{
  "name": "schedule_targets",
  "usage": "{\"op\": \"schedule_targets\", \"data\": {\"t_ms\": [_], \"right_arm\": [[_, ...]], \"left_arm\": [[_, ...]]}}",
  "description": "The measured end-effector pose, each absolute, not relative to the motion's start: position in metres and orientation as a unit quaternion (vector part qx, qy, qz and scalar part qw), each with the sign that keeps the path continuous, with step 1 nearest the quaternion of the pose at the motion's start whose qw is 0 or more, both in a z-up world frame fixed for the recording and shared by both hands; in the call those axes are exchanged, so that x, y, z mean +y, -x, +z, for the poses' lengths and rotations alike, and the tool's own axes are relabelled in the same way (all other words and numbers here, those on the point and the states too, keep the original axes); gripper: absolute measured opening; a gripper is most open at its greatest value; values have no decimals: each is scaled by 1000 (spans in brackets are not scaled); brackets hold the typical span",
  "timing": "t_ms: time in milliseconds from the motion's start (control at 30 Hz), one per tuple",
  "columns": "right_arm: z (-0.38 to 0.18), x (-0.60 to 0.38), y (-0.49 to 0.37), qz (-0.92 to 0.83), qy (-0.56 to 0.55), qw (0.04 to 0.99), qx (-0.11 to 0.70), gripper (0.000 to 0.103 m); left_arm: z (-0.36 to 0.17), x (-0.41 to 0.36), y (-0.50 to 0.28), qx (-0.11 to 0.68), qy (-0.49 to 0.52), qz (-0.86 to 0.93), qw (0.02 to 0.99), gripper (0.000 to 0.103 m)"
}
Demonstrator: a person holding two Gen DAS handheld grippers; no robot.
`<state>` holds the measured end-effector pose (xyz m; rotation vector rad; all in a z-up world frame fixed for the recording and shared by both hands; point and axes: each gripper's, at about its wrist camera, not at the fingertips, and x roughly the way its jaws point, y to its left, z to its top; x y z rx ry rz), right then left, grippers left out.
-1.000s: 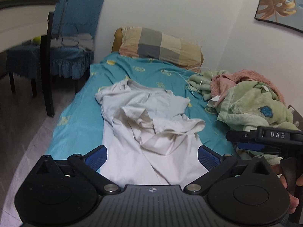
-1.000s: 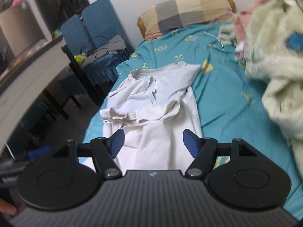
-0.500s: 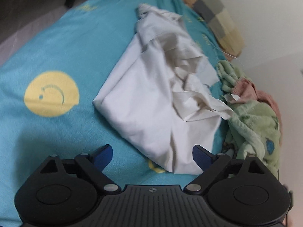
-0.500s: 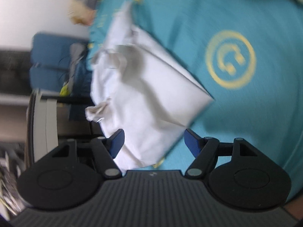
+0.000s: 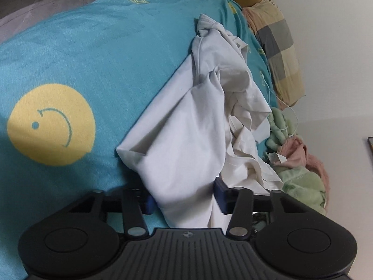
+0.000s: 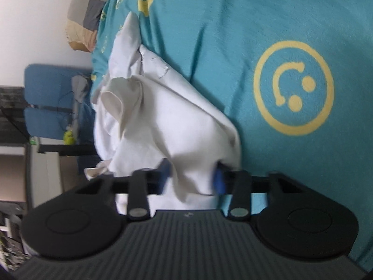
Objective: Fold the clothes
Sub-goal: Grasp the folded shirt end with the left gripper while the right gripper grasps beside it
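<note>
A crumpled white shirt (image 5: 198, 121) lies on the teal bedsheet (image 5: 93, 53). My left gripper (image 5: 184, 200) has its blue pads closed in on the shirt's near hem, with cloth bunched between them. In the right wrist view the same white shirt (image 6: 167, 121) lies on the sheet (image 6: 256, 23), and my right gripper (image 6: 192, 179) has its pads closed in on the other corner of the hem. The upper part of the shirt is rumpled, with a sleeve folded over the body.
A checked pillow (image 5: 279, 42) lies at the head of the bed. A heap of green and pink blankets (image 5: 300, 163) is beside the shirt. A blue covered chair (image 6: 51, 102) and a dark table stand off the bed's side.
Both grippers moved down and forward to the shirt's near hem and closed on it; they were open half a second ago. The hem is bunched and slightly lifted.
</note>
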<state>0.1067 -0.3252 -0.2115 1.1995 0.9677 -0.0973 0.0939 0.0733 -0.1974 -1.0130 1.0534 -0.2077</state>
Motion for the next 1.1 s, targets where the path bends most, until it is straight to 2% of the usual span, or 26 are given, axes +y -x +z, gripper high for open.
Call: {"op": "schedule_targets", "data": {"t_ms": [100,200,500,600,933,1100], "right_arm": [[-210,-327,-107,-46,-536,722,435,11],[-197,-327,-106,-39,-523,743,417,8],[-107,-330,-65,11,-514,805,297,6],[-85,-330,-41,13,-517,808,284,6],[-66,-328,86,6,-521,808,274,6],[-62,-326,123,9,-527,810,257,6]], "left_arm": [[-194,75,-95,472,461,-92,745,20],[-184,78,-93,457,465,-97,752,13],[-93,96,-66,379,486,-131,776,9],[-68,99,-39,373,482,-133,782,9],[-35,108,87,378,474,-148,781,9],[-27,107,118,377,468,-153,784,9]]}}
